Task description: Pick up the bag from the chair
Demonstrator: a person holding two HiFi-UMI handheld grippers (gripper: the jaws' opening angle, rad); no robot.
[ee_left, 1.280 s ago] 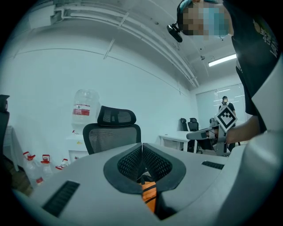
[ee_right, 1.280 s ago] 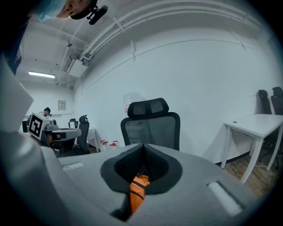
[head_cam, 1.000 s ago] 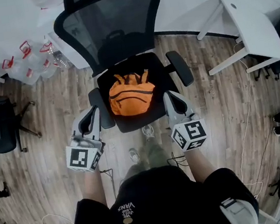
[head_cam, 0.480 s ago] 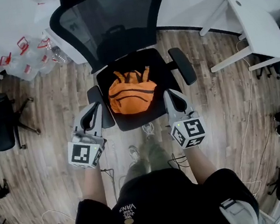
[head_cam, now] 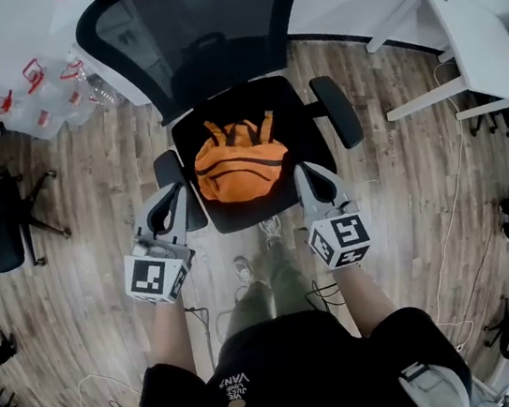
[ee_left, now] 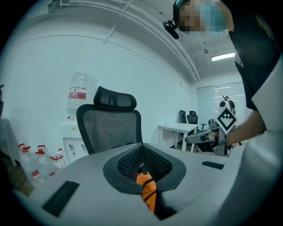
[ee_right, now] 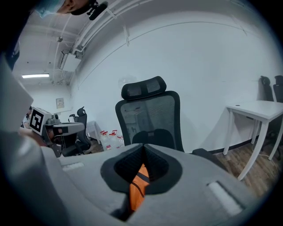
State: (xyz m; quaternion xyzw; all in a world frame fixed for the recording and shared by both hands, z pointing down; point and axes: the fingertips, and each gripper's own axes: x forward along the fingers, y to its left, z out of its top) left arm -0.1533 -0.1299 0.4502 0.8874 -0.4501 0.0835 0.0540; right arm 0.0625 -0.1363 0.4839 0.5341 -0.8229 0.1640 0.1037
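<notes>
"What do you see, counted?"

"One black mesh office chair [head_cam: 201, 35]. On its seat lies one round orange fabric bag with black lines [head_cam: 239, 165]."

"And your tongs?"

"Two: my left gripper [head_cam: 172, 199] and my right gripper [head_cam: 306, 179], both clenched on nothing. The bag lies between them, slightly ahead, touching neither."

Upper centre: we see a black office chair [head_cam: 237, 215] standing on the wooden floor [head_cam: 93, 198], an orange bag [head_cam: 240, 167] lying in the middle of its seat.
</notes>
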